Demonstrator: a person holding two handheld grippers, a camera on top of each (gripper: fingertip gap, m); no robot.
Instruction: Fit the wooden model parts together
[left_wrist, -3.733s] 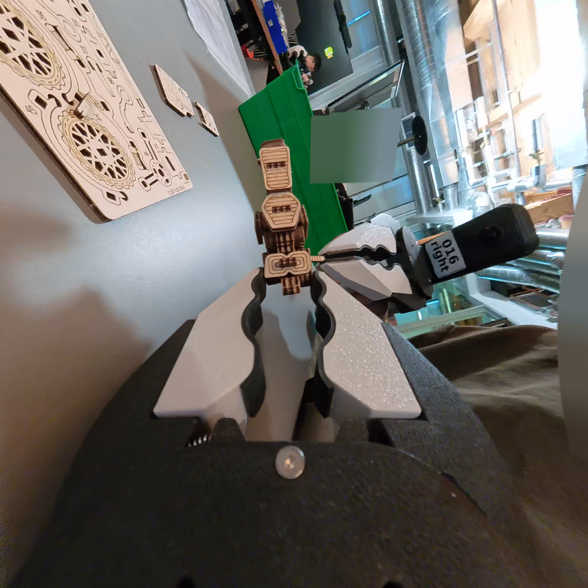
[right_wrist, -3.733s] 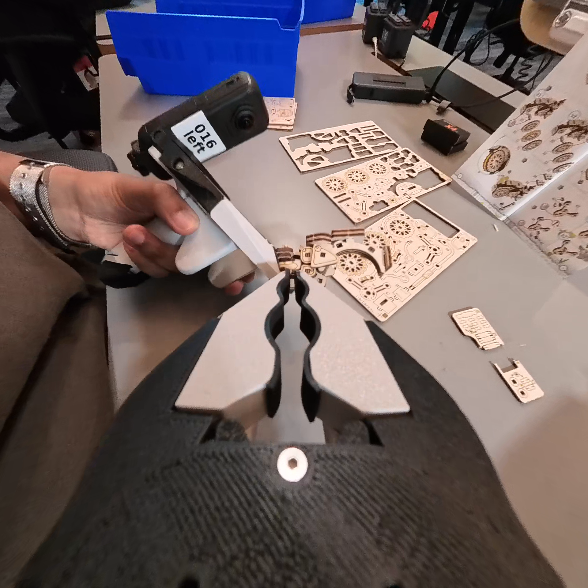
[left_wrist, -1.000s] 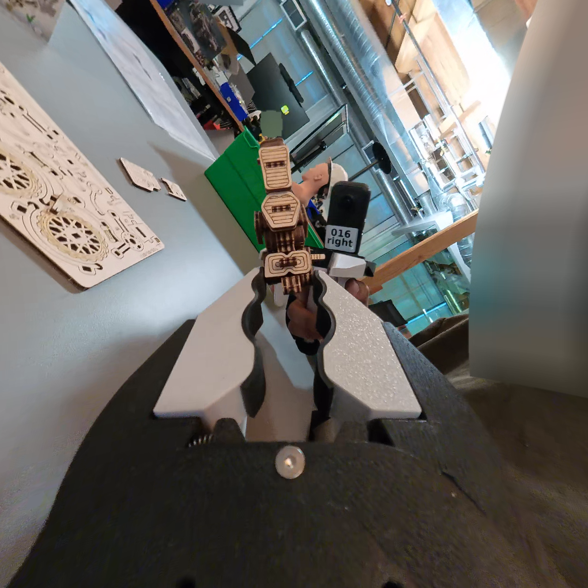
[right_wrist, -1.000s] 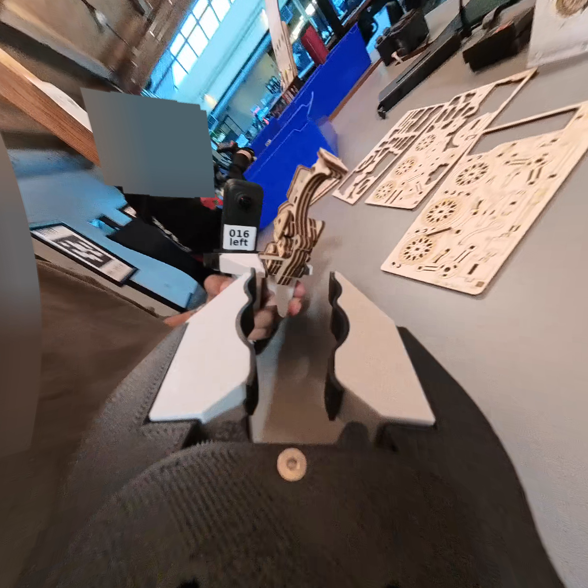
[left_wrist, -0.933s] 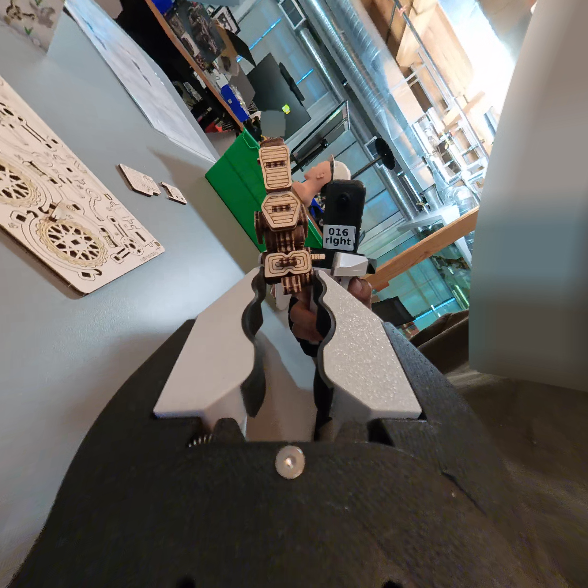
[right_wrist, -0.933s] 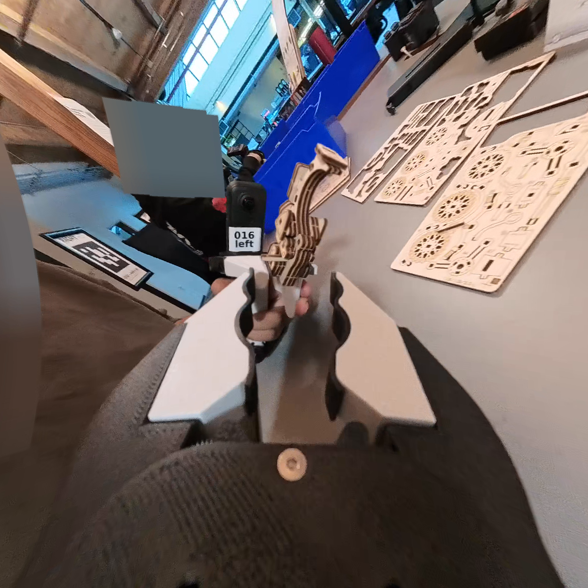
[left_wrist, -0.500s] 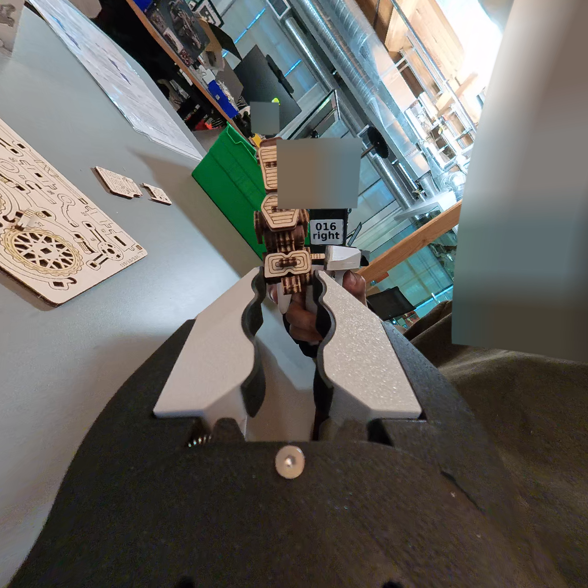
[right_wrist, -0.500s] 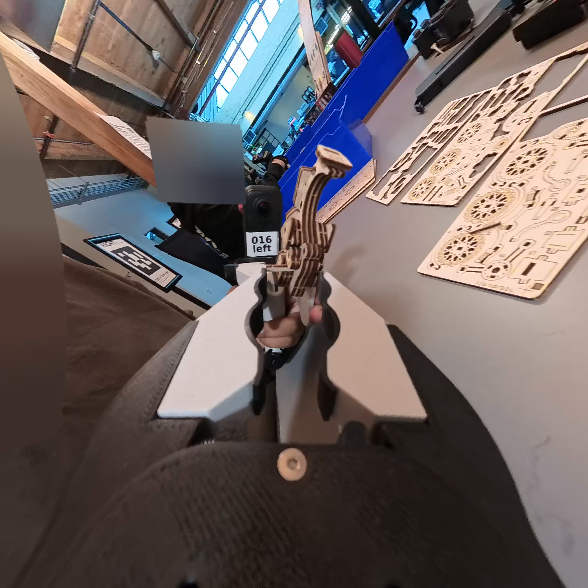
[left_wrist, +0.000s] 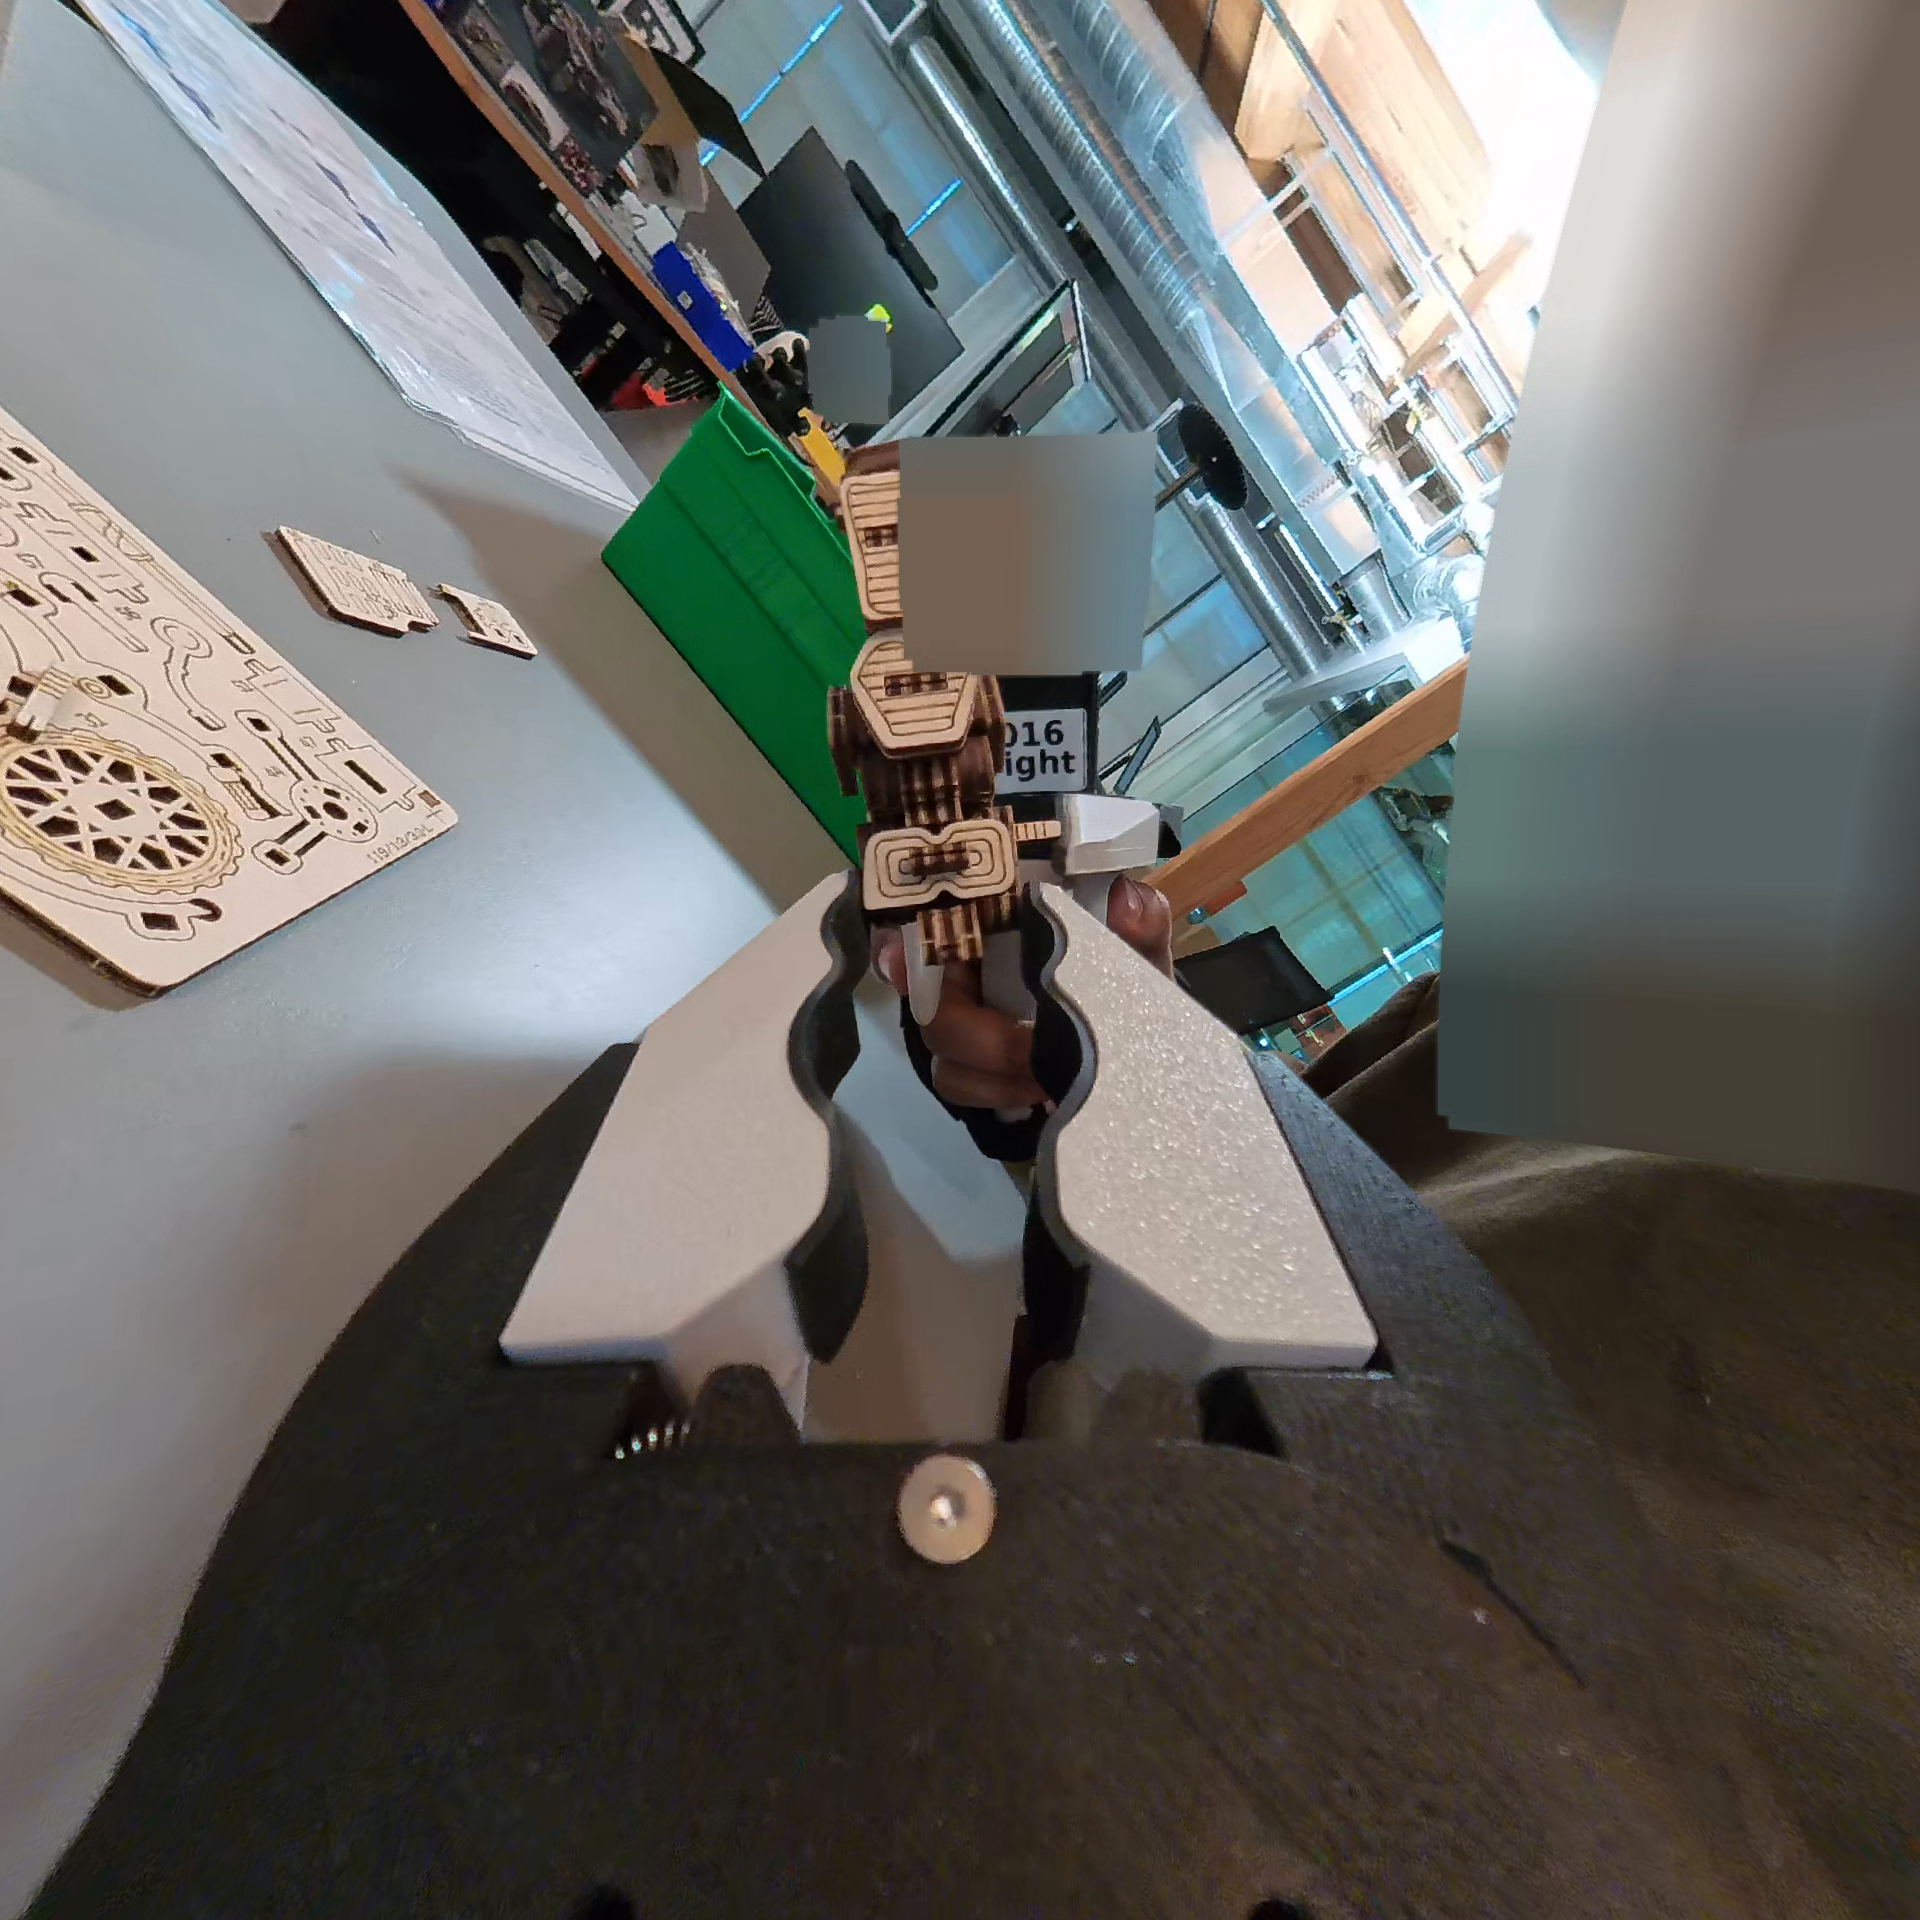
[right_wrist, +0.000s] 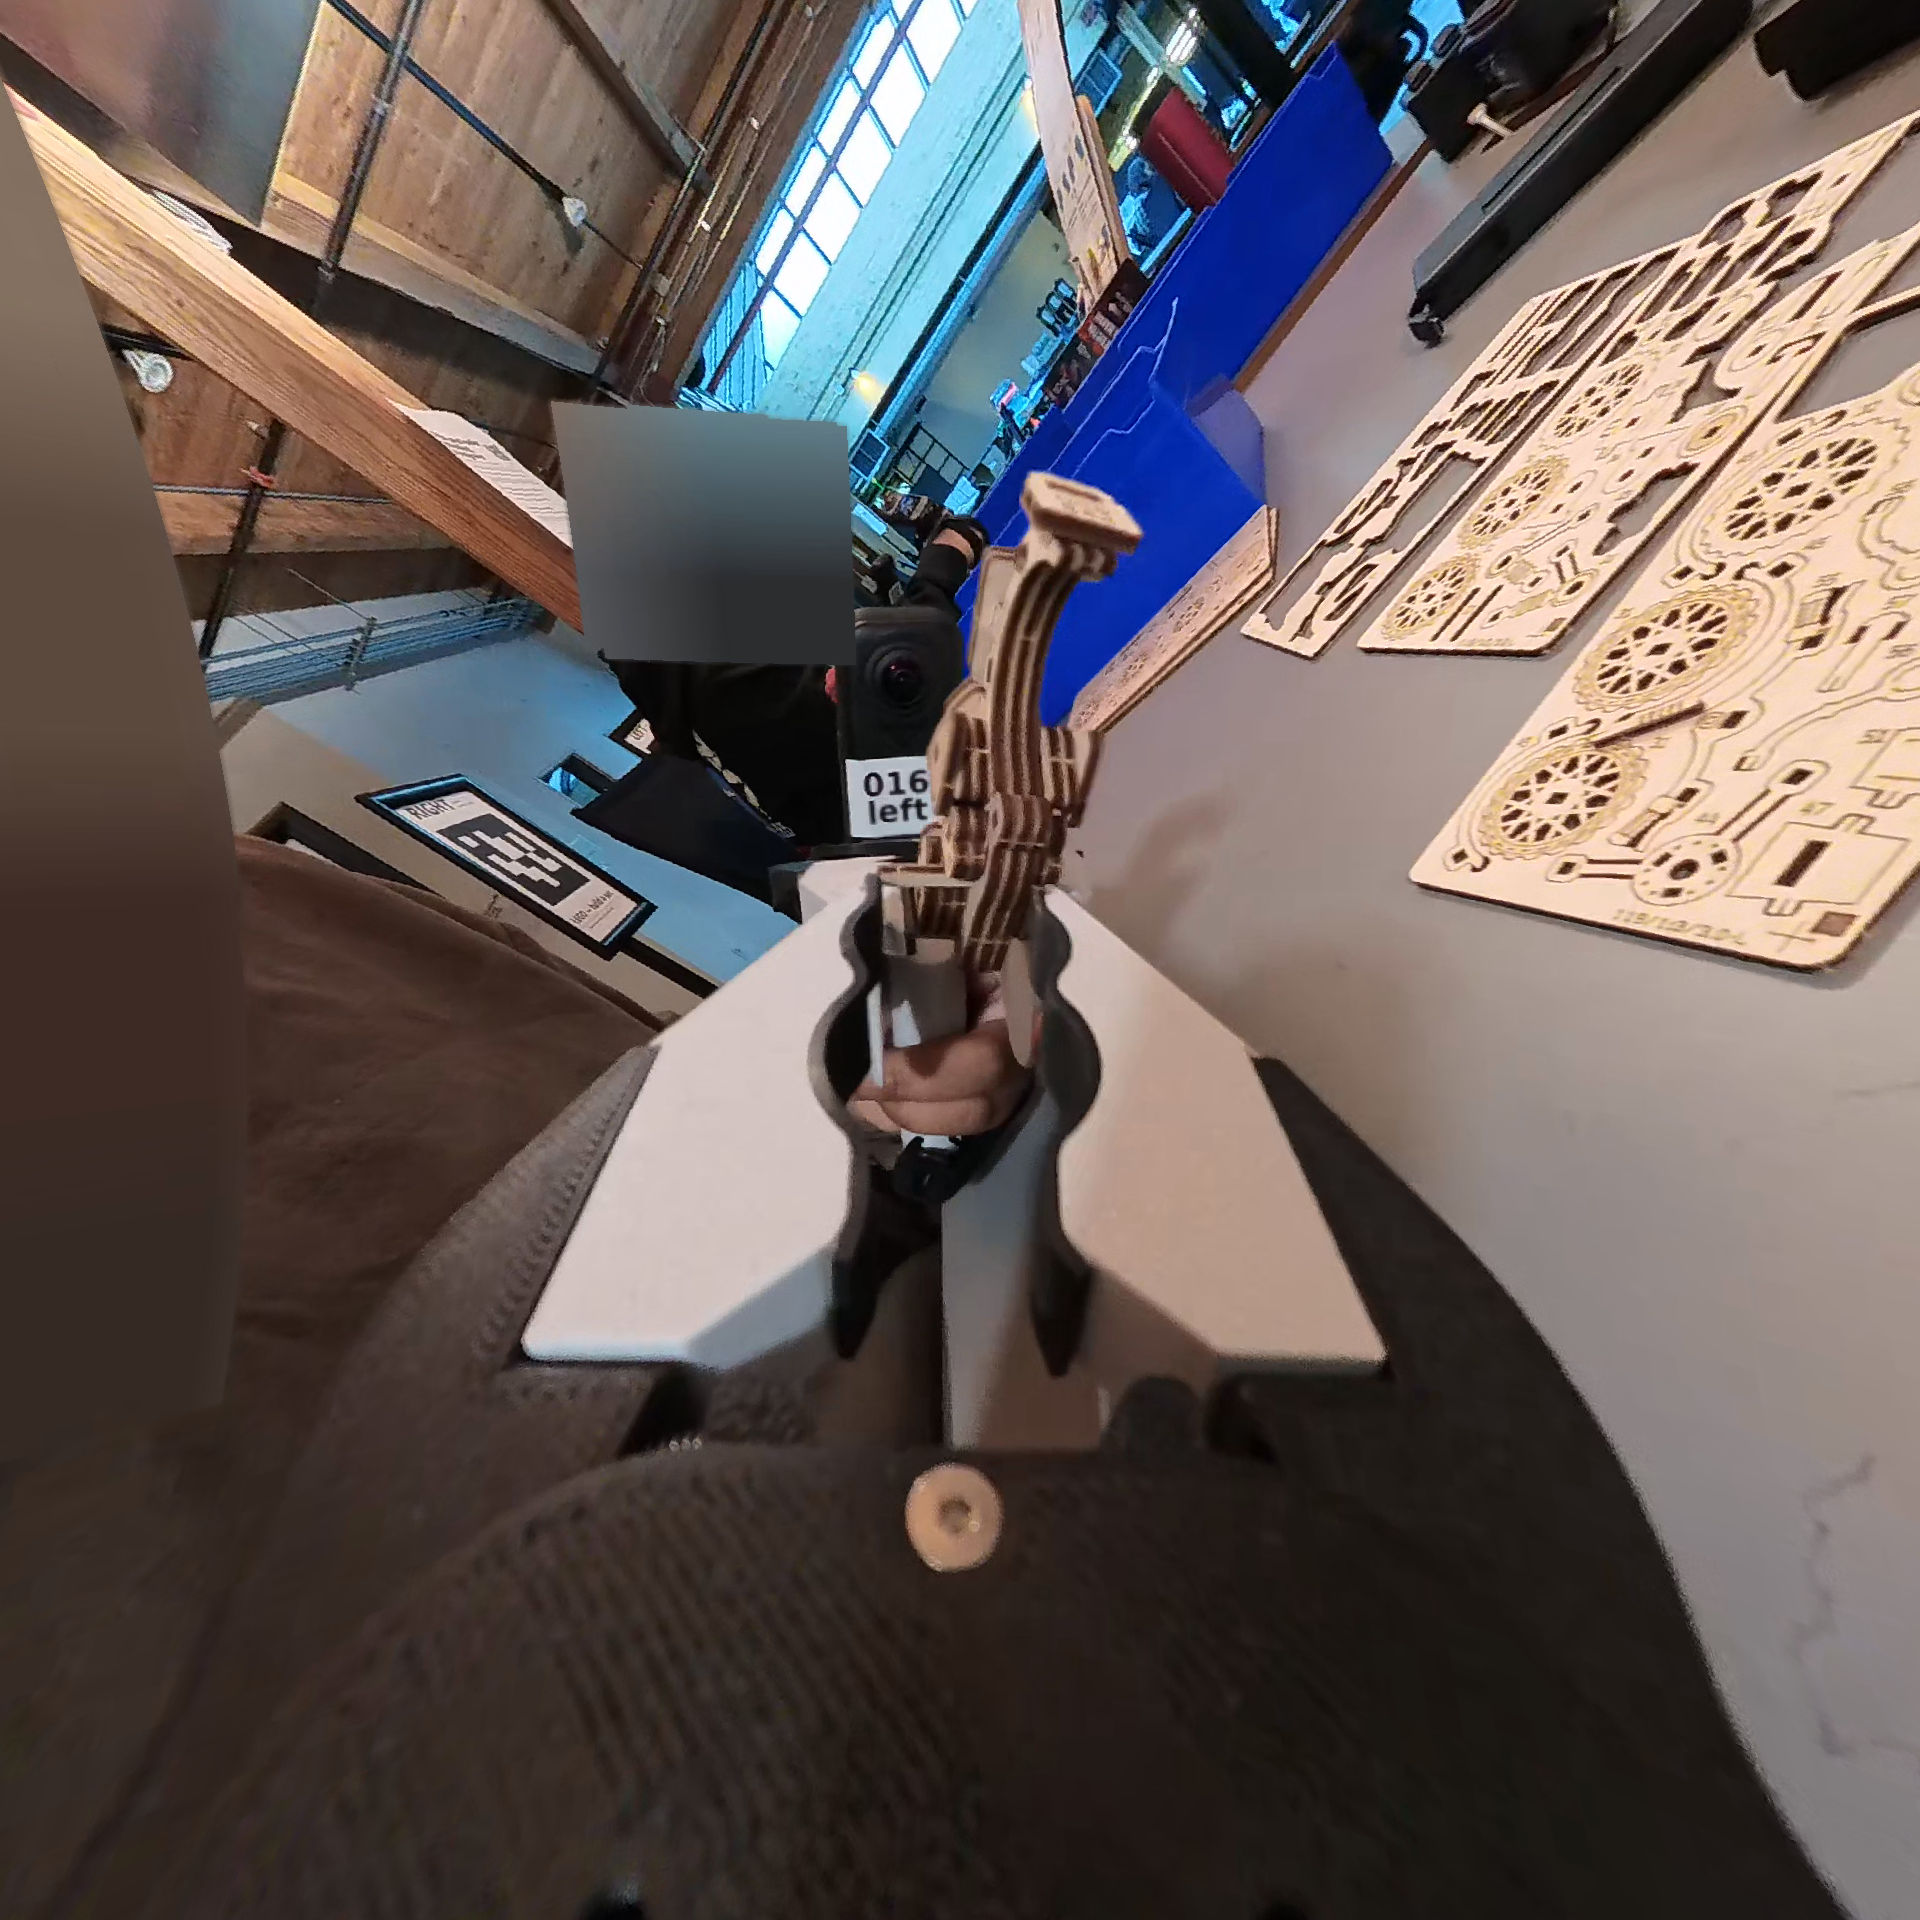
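The left gripper (left_wrist: 940, 914) held the model (left_wrist: 925, 790) upright above the counter (left_wrist: 364, 1039), jaws clenched on its base. The right gripper (right_wrist: 956, 925) faced it, jaws closed on the same base, beside the sheets (right_wrist: 1704, 727).

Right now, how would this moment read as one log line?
left gripper: shut on wooden model | right gripper: shut on wooden model, same lower end | model off table

Grey table (left_wrist: 436, 1039), wooden beams (right_wrist: 312, 384), silver ducts (left_wrist: 1122, 208), bright windows (right_wrist: 821, 208).
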